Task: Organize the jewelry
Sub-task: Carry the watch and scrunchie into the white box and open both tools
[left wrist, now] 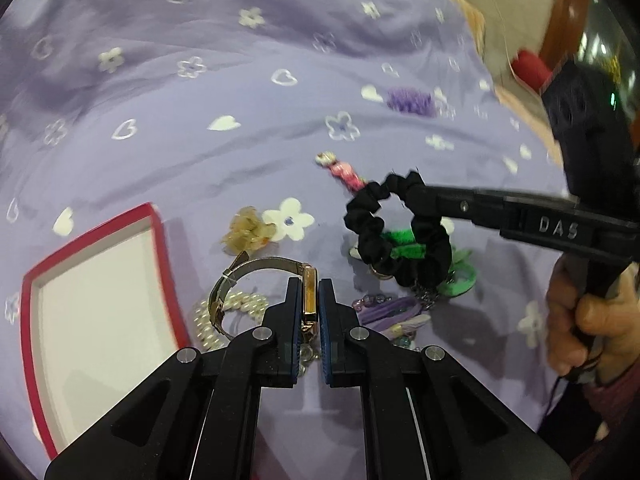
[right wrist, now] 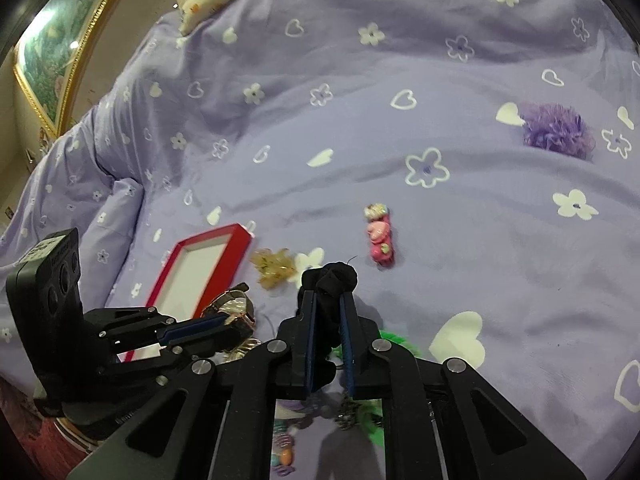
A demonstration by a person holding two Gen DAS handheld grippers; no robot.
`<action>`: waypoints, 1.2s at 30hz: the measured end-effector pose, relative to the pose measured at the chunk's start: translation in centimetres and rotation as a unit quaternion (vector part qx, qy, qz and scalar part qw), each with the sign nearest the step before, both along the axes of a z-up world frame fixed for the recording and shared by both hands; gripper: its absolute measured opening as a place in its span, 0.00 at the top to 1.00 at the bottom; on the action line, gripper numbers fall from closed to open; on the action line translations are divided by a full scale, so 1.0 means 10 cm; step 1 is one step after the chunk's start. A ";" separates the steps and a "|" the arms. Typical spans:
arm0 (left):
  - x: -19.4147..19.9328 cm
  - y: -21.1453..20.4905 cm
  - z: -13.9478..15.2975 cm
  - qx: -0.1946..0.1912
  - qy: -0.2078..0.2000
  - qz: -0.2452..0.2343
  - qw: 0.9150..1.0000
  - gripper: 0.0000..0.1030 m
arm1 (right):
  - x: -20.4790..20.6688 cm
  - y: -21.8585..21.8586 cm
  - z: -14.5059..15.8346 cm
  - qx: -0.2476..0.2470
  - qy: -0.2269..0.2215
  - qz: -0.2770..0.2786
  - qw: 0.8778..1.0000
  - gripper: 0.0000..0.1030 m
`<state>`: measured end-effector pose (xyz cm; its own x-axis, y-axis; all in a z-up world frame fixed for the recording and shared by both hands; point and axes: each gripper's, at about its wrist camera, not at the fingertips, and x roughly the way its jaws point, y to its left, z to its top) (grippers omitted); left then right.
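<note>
Jewelry lies in a small heap on the purple bedspread [left wrist: 168,92], just beside the red tray [left wrist: 100,280]. My left hand-held gripper [left wrist: 309,292] is clamped on the gold watch [left wrist: 309,294], its mesh band arching over the pearl bracelet [left wrist: 236,306]. My right hand-held gripper [right wrist: 329,296] pinches the black scrunchie [left wrist: 384,232], above green and purple hair ties. A pink clip [right wrist: 380,242] lies apart.

Gold watch [left wrist: 309,296] edge-up, clamped; black scrunchie [left wrist: 400,232] pinched, lifted.
</note>
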<state>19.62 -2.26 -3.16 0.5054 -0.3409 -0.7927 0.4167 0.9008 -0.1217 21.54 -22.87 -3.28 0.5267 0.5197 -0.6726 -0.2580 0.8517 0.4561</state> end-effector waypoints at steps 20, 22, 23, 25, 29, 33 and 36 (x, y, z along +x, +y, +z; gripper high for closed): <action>-0.24 1.25 0.27 -0.053 -0.017 0.149 0.987 0.94 | -0.07 0.96 0.33 0.031 -0.028 0.078 0.996 0.90; -0.22 1.38 0.24 -0.054 -0.013 0.163 0.985 0.94 | -0.06 1.12 0.32 0.035 -0.027 0.090 0.995 0.90; -0.20 1.46 0.22 -0.053 -0.012 0.172 0.984 0.94 | -0.06 1.18 0.31 0.037 -0.026 0.095 0.995 0.90; -0.20 1.56 0.19 -0.053 -0.011 0.183 0.982 0.94 | -0.02 1.38 0.27 0.037 -0.022 0.107 0.993 0.90; -0.13 1.75 0.11 -0.055 -0.006 0.200 0.978 0.94 | 0.07 1.71 0.17 0.032 -0.016 0.123 0.992 0.90; -0.01 1.89 0.00 -0.055 0.002 0.211 0.976 0.94 | 0.17 1.93 0.06 0.027 -0.007 0.129 0.991 0.90; 0.12 1.95 -0.12 -0.047 0.018 0.221 0.974 0.94 | 0.26 2.05 -0.03 0.017 0.001 0.132 0.991 0.90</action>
